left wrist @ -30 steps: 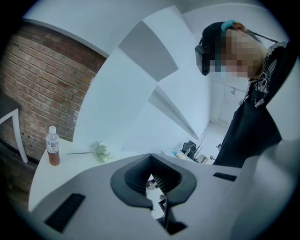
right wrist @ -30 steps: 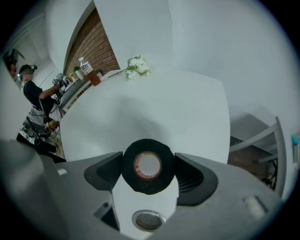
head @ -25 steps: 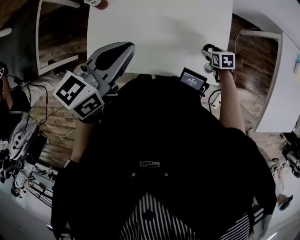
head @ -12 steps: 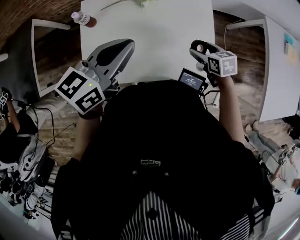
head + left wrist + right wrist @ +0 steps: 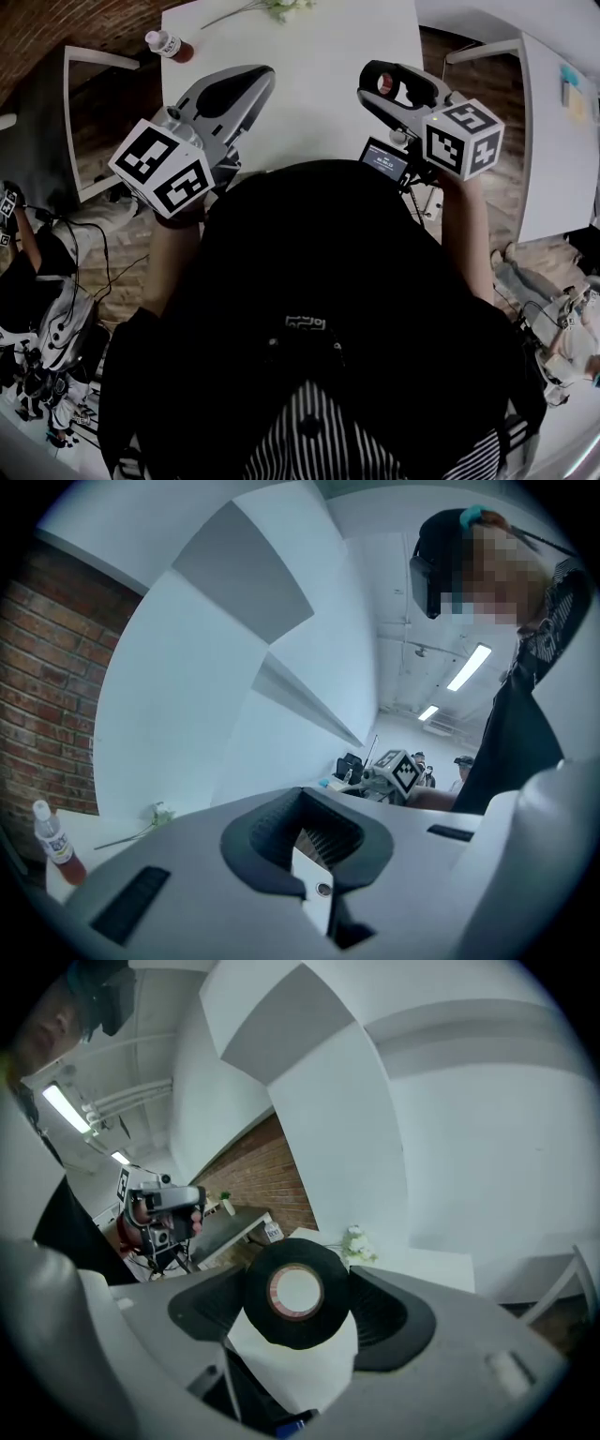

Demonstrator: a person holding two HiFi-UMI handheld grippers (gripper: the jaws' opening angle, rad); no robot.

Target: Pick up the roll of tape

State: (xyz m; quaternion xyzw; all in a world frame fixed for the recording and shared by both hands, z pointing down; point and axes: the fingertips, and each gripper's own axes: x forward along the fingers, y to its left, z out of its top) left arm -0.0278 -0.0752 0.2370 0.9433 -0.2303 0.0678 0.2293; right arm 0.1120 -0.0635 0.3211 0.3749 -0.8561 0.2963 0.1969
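In the head view my left gripper sits out over the near left part of the white table, its jaws closed tip to tip round an empty dark hollow. My right gripper is at the near right of the same table, and the roll of black tape is clamped between its jaws, its reddish core showing. At the table's far left corner stands a small bottle with a white cap and brown contents, and a sprig of pale flowers lies at the far edge. A small lit screen sits just under my right gripper. In the left gripper view the left gripper has its ribbed black pads drawn together with nothing caught in them; past them I see the bottle upright at the far left, the flower sprig lying beside it, and my other gripper's marker cube further off. In the right gripper view the right gripper is clenched on the roll of tape, one pad pressing on each side of its black rim, with the roll's open core facing the camera. Beyond it are the flowers on the table, a brick wall, and my left gripper off to the left.
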